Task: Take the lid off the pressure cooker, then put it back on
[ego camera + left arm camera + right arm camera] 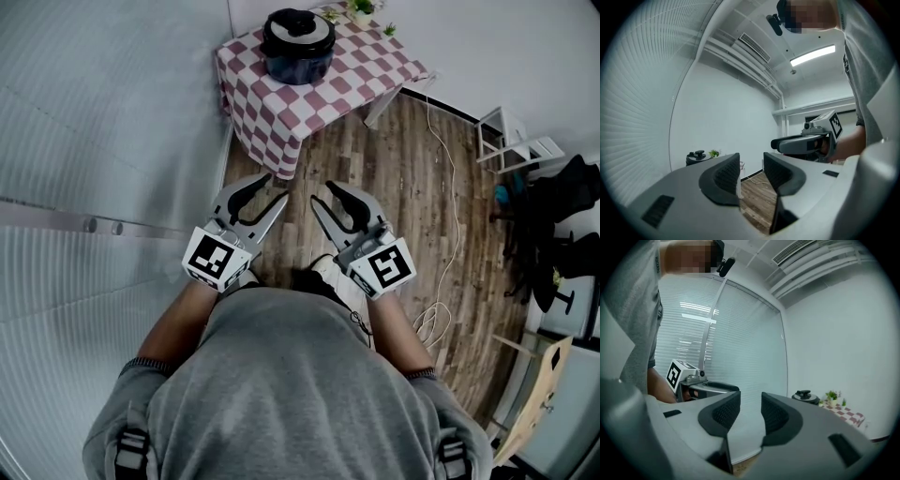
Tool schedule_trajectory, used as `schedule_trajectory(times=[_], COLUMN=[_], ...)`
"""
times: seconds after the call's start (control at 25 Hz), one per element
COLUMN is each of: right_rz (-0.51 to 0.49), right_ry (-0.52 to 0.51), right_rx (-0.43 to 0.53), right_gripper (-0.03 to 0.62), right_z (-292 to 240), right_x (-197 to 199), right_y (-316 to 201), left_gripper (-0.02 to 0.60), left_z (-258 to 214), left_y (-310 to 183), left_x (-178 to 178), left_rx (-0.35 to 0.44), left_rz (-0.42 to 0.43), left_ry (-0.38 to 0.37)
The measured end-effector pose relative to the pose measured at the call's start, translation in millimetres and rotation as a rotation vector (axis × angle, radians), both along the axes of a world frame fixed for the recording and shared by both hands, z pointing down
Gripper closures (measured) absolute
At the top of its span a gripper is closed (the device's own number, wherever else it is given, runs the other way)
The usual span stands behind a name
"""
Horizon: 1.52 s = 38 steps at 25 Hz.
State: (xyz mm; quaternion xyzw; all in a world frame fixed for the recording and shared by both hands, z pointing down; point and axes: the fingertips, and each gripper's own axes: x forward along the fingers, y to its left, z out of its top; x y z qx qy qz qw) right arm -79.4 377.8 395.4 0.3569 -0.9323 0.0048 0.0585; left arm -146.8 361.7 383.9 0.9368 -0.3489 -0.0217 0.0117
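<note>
1. left gripper (274,187) and right gripper (322,192), head view: both held side by side close in front of the person's torso; jaws spread on each, nothing in either; pressure cooker (298,56) sits on the checked table (272,122) far ahead, well apart from both grippers; lid (298,26) is on the pot and looks seated
2. left gripper view: jaws released; the gap shows only wood floor (757,192) and the wall beyond; cooker is small and far off at left, just beside a small plant (714,153); right gripper is alongside at right, not touching anything
3. right gripper view: jaws likewise apart and empty; window blinds (740,343) behind the gap; cooker far off at right on the table, lid knob on top; left gripper is visible at left
4. progress, my read: not started; lid untouched and still on the pot; everything is left to do: close the distance to the table, grasp the lid, take it off, set it back on; can't tell from this range whether the lid is locked
</note>
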Motion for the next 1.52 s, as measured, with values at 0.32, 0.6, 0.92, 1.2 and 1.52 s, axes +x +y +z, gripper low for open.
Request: schedule_trajectory(times=[0.32,0.6,0.92,1.2,1.52], right_rz=[-0.025,-0.052,-0.044,-0.063,-0.091], right_ry=[0.011,0.038,0.041,0.037,0.011], right_rx=[0.003,-0.016,-0.008,0.019,0.030], right_gripper=[0.302,0.246,0.244,0.243,0.244], right_z=[-3.0,1.9,0.1,-8.0,-11.5], right_x=[-2.5,4.0,31.7,63.0,109.2], right_y=[-0.4,-2.9,-16.9,-36.4,-60.1], left_gripper=[0.276,0.258,0.256,0.256,0.256], left_z=[1.1,-1.1,-1.6,-4.7,-5.7], left_y=[-1.0,-7.7,-21.3,-34.3,-55.0], left_x=[4.1,10.2,29.3,59.4,105.0], left_rx=[0.001,-0.008,-0.001,0.026,0.018], left_rz=[0.009,0.006,-0.009,-0.023,-0.068], left_ry=[-0.022,-0.013,-0.020,-0.022,-0.016])
